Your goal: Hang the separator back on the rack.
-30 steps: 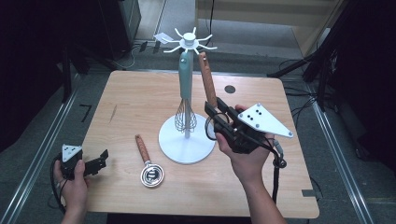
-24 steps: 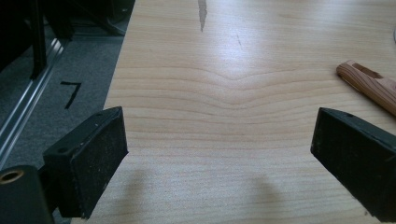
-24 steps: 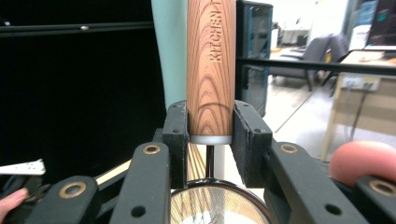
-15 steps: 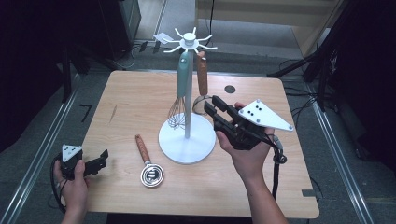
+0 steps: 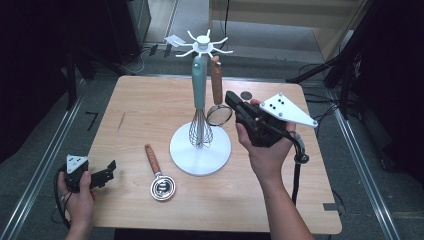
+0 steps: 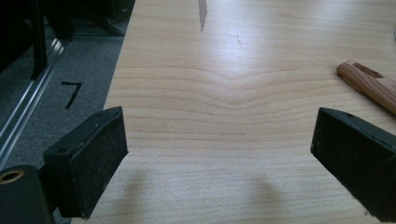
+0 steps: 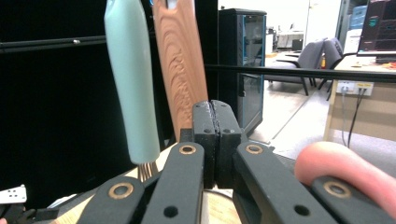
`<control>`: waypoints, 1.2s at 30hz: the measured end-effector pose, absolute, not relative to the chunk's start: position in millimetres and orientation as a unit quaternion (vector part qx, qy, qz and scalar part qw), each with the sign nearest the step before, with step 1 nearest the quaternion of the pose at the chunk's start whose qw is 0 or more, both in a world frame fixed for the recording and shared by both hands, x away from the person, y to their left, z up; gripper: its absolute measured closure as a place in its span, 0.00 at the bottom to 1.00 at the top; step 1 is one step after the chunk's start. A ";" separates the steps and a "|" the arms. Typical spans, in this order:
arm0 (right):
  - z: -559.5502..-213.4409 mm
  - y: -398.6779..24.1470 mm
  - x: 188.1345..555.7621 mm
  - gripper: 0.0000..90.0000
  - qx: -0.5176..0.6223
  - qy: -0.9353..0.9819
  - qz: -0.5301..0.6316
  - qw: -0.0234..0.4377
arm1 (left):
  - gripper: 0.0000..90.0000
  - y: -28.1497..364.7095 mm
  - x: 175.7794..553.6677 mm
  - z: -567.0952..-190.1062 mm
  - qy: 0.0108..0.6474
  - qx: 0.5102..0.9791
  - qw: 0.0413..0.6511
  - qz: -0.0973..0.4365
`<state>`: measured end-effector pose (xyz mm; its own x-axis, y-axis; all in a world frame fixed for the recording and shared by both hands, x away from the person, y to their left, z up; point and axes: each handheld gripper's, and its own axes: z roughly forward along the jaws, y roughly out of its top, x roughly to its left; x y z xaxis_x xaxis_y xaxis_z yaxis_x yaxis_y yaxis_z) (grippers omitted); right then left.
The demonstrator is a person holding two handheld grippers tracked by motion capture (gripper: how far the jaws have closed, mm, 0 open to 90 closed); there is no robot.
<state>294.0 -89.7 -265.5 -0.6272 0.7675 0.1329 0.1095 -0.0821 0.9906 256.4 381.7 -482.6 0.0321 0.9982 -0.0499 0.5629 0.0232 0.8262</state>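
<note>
A pale wooden table [image 5: 150, 110] carries a white hanging rack [image 5: 200, 145], its round base near the middle and its spoked crown at the top of the pole. From the crown hang a whisk [image 5: 199, 100] with a mint-green handle and, just beside it, a strainer [image 5: 217, 95] with a wooden handle, its wire ring low against the pole. The right gripper [image 5: 231, 98], held in the person's right hand [image 5: 265, 155], has just been closing; its jaws now meet pad to pad with nothing between them, close beside the strainer's ring. From the right gripper view the shut pads stand in front of the wooden handle [image 7: 180, 60], and whether they touch it cannot be told. A second wooden-handled strainer [image 5: 159, 175] lies flat on the table, left of the rack's base. At the near left corner the left gripper [image 5: 107, 170] rests low in the left hand [image 5: 77, 192], jaws spread wide over bare wood.
</note>
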 end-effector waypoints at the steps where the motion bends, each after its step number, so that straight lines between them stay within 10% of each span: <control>1: -262.9 -88.7 297.2 1.00 0.348 0.630 0.648 0.250 | 0.04 381.6 256.4 -482.6 0.623 0.626 0.351 0.310; 36: -232.3 -76.4 323.9 1.00 0.330 0.612 0.674 0.250 | 0.04 381.7 256.4 -482.5 0.623 0.626 0.351 0.310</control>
<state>323.9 -76.4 -232.3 -0.6568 0.7410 0.1399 0.0673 -0.1271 0.9896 256.4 381.7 -482.5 0.0307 0.9983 -0.0492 0.5635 0.0234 0.8258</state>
